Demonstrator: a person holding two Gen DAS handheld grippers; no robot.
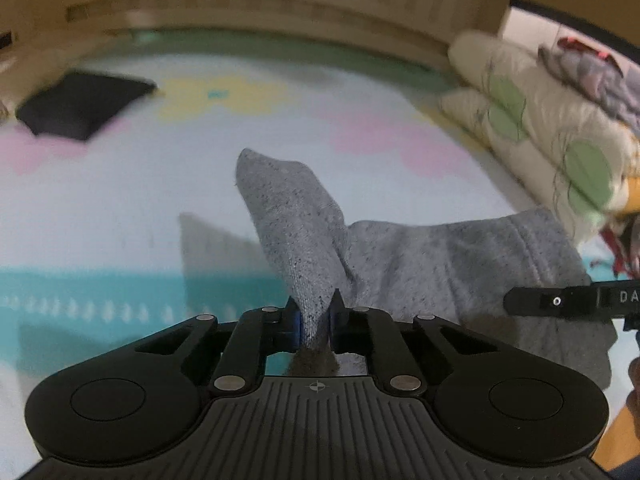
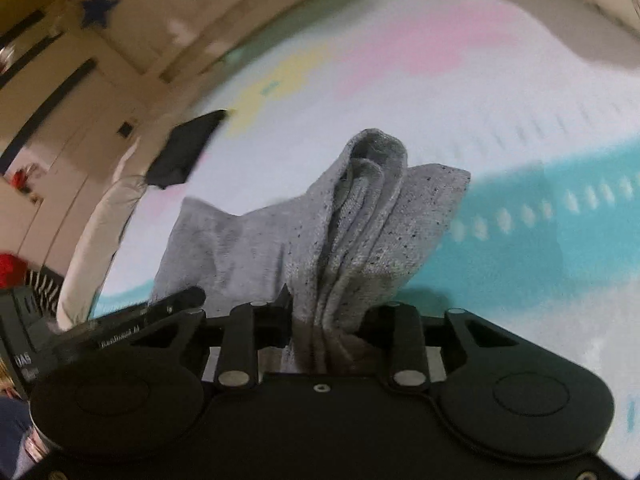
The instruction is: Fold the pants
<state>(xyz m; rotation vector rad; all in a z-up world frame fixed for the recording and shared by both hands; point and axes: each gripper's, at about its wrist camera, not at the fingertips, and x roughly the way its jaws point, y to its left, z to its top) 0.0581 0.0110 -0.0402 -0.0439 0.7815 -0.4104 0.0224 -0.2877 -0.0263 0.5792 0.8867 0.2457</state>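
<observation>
The grey speckled pants (image 1: 460, 264) hang between my two grippers above a pastel play mat (image 1: 120, 208). My left gripper (image 1: 314, 320) is shut on one corner of the fabric, which sticks up in a point between the blue pads. The right gripper's finger (image 1: 560, 302) shows at the right edge of the left wrist view. My right gripper (image 2: 324, 320) is shut on a bunched fold of the pants (image 2: 360, 216); its right fingertip is hidden by cloth. The left gripper (image 2: 120, 320) shows at the lower left of the right wrist view.
A folded black garment (image 1: 84, 106) lies on the mat at the far left, also in the right wrist view (image 2: 188, 148). A cream quilt with green dots (image 1: 532, 120) is piled at the right. A wooden wall base (image 1: 280, 12) runs along the mat's far edge.
</observation>
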